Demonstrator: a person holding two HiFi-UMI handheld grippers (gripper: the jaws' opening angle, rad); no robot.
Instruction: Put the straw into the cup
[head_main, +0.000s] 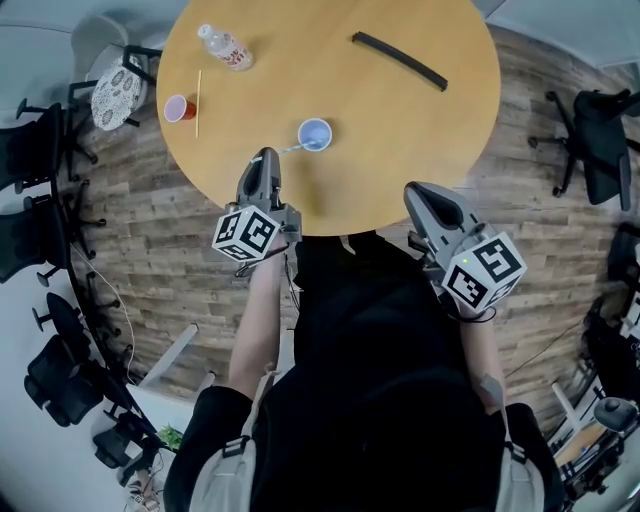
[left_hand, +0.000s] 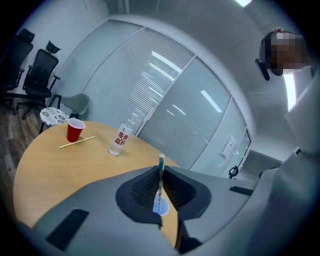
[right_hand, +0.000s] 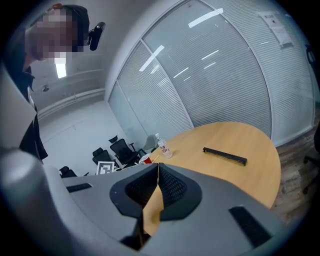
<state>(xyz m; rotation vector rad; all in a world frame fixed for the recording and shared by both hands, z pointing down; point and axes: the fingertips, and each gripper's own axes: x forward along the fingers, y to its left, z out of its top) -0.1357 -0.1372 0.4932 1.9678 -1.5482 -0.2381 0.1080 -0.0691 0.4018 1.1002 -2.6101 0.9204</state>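
A round wooden table (head_main: 400, 150) stands on a plank floor (head_main: 540, 230). On it a clear water bottle (head_main: 225, 47) with a red label stands upright. Near it is a red cup (head_main: 180, 107), with a thin pale stick (head_main: 198, 103) lying just beside it. A long black bar (head_main: 400, 60) lies well apart from them. A chair with a patterned seat (head_main: 118, 95) and black office chairs (head_main: 30, 150) stand around the table.

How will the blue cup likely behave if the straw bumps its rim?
Probably light: the cup looks small, so it may slide on the smooth table. It stands free with nothing steadying it, so it could tip. The straw in the left claw is thin and may flex first.
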